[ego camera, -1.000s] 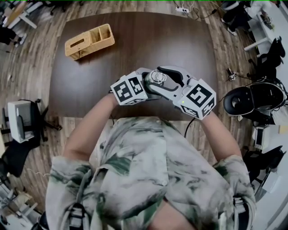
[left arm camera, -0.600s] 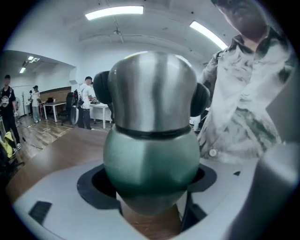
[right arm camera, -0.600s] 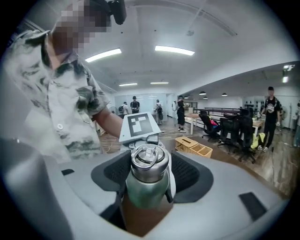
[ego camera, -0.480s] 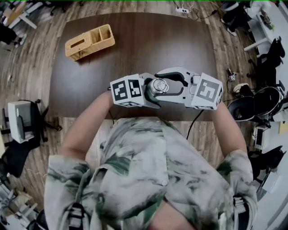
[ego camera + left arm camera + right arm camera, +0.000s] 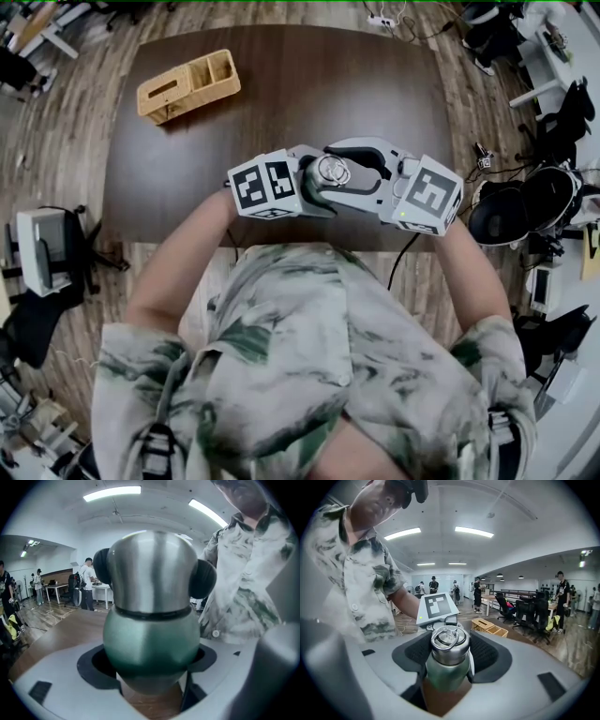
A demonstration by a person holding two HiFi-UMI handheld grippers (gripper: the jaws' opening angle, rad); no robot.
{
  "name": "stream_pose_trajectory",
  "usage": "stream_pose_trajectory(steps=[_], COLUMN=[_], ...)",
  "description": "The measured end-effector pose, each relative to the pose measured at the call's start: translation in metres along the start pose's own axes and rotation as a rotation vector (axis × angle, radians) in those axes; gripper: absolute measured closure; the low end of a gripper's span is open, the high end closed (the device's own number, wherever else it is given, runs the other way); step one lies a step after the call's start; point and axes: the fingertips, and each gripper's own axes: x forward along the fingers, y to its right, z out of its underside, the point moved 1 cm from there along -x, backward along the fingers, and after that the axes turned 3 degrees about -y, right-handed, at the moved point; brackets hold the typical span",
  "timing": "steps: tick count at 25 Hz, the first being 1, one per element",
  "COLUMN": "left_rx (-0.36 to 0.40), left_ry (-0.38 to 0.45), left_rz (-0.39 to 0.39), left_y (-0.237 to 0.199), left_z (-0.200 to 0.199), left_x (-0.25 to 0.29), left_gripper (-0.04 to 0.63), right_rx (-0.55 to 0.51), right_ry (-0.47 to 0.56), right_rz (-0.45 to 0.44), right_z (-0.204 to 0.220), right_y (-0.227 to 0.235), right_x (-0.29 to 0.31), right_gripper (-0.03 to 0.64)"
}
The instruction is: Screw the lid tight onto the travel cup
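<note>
The travel cup, with a green body (image 5: 150,637) and a silver lid (image 5: 152,569), is held up over the near edge of the table (image 5: 309,84). My left gripper (image 5: 150,667) is shut on the green body. From the other side my right gripper (image 5: 450,656) has its black pads (image 5: 202,578) against the lid (image 5: 450,643), which has a ring on top. Its jaws have just been closing on the lid. In the head view the lid (image 5: 330,170) shows between the left gripper (image 5: 317,184) and the right gripper (image 5: 337,172), in front of the person's chest.
A wooden compartment box (image 5: 187,84) lies at the table's far left and shows again as the box (image 5: 490,627) behind the cup. Office chairs (image 5: 525,211) stand to the right of the table, another chair (image 5: 37,253) to the left. People stand in the background.
The right gripper has rolled about the lid and its marker cube has swung up and to the right. The left gripper's cube has tilted slightly. The cup stays in place.
</note>
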Motion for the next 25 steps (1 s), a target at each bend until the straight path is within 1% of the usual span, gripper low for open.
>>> stream_pose_trajectory(steps=[6, 9, 11, 13, 17, 21, 25], left_rx=[-0.031, -0.039, -0.041, -0.035, -0.001, 0.044, 0.081], left_ry=[-0.012, -0.006, -0.010, -0.008, 0.030, 0.019, 0.024], left_rz=[-0.079, -0.100, -0.096, -0.073, 0.008, 0.095, 0.167], left_y=[-0.012, -0.015, -0.013, -0.009, 0.004, 0.019, 0.031], left_z=[0.007, 0.007, 0.007, 0.006, -0.002, -0.004, -0.010], left_x=[-0.001, 0.000, 0.002, 0.001, -0.005, -0.010, -0.014], left_gripper=[0.209, 0.209, 0.208, 0.209, 0.208, 0.208, 0.209], right_rx=[0.045, 0.068, 0.075, 0.071, 0.033, 0.003, -0.005], right_ry=[0.005, 0.004, 0.005, 0.019, 0.057, 0.061, 0.062], right_rz=[0.109, 0.166, 0.180, 0.147, 0.016, -0.131, -0.226], right_z=[0.003, 0.005, 0.006, 0.005, -0.003, -0.012, -0.024], right_y=[0.008, 0.010, 0.009, 0.005, -0.004, -0.014, -0.023], right_x=[0.005, 0.006, 0.005, 0.002, -0.003, -0.006, -0.002], right_gripper=[0.348, 0.348, 0.348, 0.346, 0.347, 0.341, 0.331])
